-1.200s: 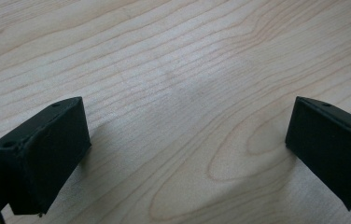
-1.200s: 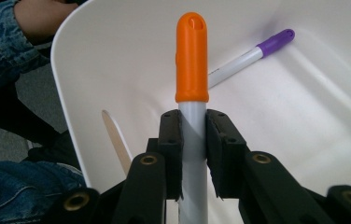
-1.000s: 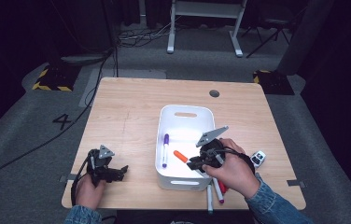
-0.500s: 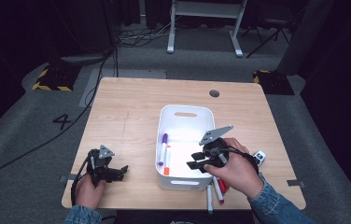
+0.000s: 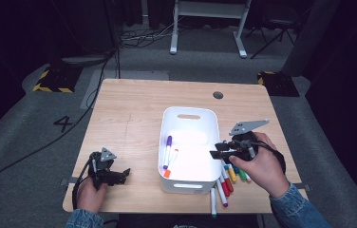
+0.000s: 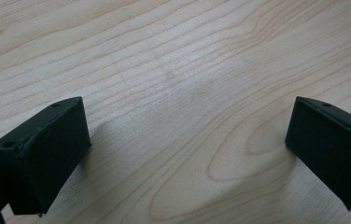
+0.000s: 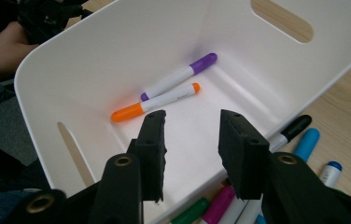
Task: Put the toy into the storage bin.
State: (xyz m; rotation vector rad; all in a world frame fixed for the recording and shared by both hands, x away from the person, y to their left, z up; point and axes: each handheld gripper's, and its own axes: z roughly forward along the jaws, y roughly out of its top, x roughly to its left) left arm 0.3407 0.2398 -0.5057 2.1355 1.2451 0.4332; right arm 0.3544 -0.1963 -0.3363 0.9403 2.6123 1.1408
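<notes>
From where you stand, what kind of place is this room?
Probably a recording lab or workshop: a wooden table stands on grey carpet, cables run over the floor, and yellow-black hazard tape marks it.

White bin [image 5: 188, 142], plain, glossy inside. In it: purple-capped marker [image 7: 179, 76] with white barrel; orange marker [image 7: 155, 102], white barrel, orange at both ends. Pale wood table [image 5: 134, 123], visible grain and knot swirls. Loose markers [image 5: 229, 178] beside bin: red, yellow, green and white in high view; black, light blue, dark blue, magenta and green caps in right gripper view. Right gripper [image 7: 190, 140] black with brass-coloured rivets, grey plate on top. Left gripper [image 6: 183, 154] black. Denim-blue sleeves. Grey floor, yellow-black hazard stripes.
</notes>
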